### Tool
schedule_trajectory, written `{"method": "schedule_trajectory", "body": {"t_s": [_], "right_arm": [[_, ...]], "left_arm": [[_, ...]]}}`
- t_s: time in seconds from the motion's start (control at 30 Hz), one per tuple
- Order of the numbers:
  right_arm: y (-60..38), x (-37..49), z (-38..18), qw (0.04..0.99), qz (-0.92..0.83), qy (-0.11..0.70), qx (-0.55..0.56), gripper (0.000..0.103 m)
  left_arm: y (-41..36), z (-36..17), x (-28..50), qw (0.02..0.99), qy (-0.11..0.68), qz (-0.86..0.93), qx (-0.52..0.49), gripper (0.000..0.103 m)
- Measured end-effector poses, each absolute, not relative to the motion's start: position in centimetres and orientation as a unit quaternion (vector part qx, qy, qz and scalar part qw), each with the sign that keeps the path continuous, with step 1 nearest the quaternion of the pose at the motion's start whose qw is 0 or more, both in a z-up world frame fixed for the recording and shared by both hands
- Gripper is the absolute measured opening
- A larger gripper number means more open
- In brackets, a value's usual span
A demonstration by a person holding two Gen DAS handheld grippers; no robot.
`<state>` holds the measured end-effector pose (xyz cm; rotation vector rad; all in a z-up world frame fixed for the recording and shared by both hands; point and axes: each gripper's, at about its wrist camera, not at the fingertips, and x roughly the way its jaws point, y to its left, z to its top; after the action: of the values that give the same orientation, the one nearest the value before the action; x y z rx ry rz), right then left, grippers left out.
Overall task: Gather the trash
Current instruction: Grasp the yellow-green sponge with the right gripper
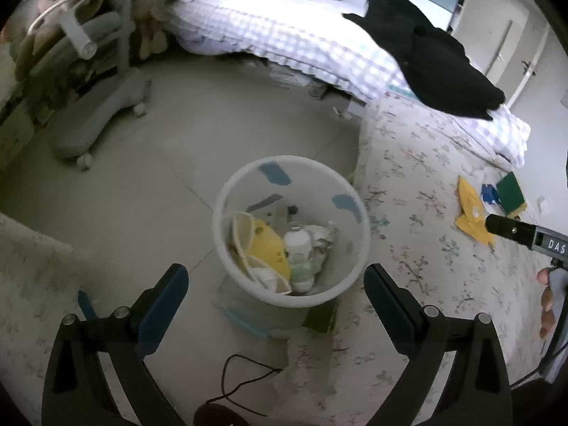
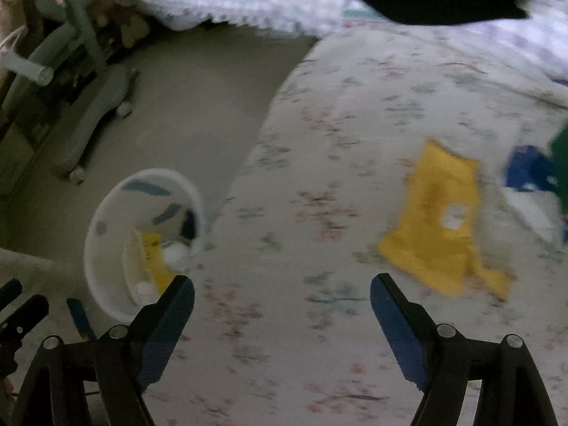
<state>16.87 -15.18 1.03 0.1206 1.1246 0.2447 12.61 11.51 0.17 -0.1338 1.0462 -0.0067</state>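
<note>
A white waste bin (image 1: 227, 248) stands on the floor beside the bed and holds a yellow wrapper, a white bottle and paper scraps. It also shows in the right wrist view (image 2: 103, 248). My left gripper (image 1: 275, 280) is open and empty just above the bin's near rim. A yellow wrapper (image 2: 440, 220) lies on the floral bedspread, also seen in the left wrist view (image 1: 470, 213). My right gripper (image 2: 282, 291) is open and empty over the bedspread, left of and nearer than that wrapper. Blue (image 2: 525, 174) and green (image 1: 511, 191) scraps lie beyond it.
A checked quilt (image 1: 284, 32) and a black garment (image 1: 426, 49) lie on the bed's far side. A grey wheeled chair base (image 1: 103, 113) stands on the floor at left. A thin black cord (image 1: 245, 376) lies near the bed's edge.
</note>
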Motion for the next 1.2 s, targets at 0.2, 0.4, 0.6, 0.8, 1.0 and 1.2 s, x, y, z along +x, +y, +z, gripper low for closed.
{"method": "schedule_trajectory", "body": {"t_s": [0.2, 0.4, 0.6, 0.8, 1.0, 1.2], "right_arm": [[-21.0, 16.4, 1.5, 0.844, 0.073, 0.526, 0.075, 0.086], [-27.1, 16.3, 1.3, 0.85, 0.021, 0.518, 0.096, 0.086], [-32.6, 17.1, 0.2, 0.85, -0.026, 0.512, 0.125, 0.086], [-35.7, 18.4, -0.3, 0.863, -0.063, 0.484, 0.128, 0.086], [-37.3, 19.9, -1.5, 0.874, -0.073, 0.458, 0.148, 0.086], [-37.5, 20.8, -2.0, 0.884, -0.066, 0.439, 0.147, 0.076]], "left_arm": [[7.1, 0.3, 13.4, 0.863, 0.502, -0.039, -0.049, 0.103], [2.2, -0.3, 14.6, 0.858, 0.509, -0.065, -0.026, 0.103], [-1.3, -1.1, 16.3, 0.852, 0.517, -0.082, -0.031, 0.103], [-4.8, -2.6, 18.4, 0.848, 0.523, -0.081, -0.015, 0.103], [-7.3, -3.7, 20.2, 0.848, 0.524, -0.07, -0.012, 0.103], [-9.2, -4.3, 21.2, 0.851, 0.521, -0.075, -0.007, 0.103]]}}
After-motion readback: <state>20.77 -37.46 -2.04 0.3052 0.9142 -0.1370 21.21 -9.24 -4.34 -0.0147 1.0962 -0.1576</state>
